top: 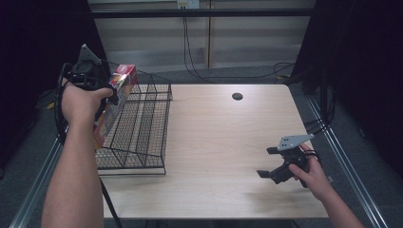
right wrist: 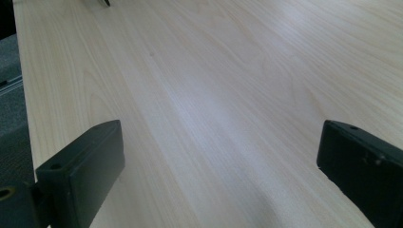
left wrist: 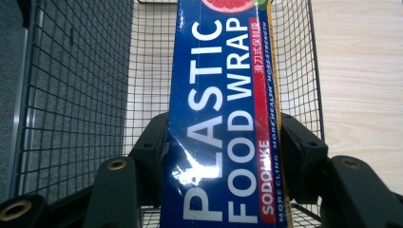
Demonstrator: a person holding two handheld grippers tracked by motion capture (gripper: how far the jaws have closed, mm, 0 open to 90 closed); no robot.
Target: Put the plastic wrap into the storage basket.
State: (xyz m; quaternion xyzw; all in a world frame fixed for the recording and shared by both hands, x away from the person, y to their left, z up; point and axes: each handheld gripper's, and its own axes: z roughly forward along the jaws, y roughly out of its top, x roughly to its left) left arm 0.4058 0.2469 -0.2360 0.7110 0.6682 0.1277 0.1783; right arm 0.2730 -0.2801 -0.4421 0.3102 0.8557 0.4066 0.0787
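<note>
My left gripper (top: 110,95) is shut on a long blue box of plastic food wrap (top: 116,102), held tilted above the left side of a black wire basket (top: 142,128). In the left gripper view the box (left wrist: 223,95) runs up between the two black jaws, which press on its sides, with the basket's mesh (left wrist: 81,95) below and behind it. My right gripper (top: 266,162) rests low over the wooden table (top: 214,142) near its right front, jaws wide apart. In the right gripper view nothing lies between its fingers (right wrist: 81,175), just bare table (right wrist: 214,71).
The basket stands at the table's left edge, partly overhanging it. A small dark round hole (top: 237,96) sits in the table near the back. Cables (top: 190,52) hang behind the table. Metal rails (top: 342,152) run along both sides.
</note>
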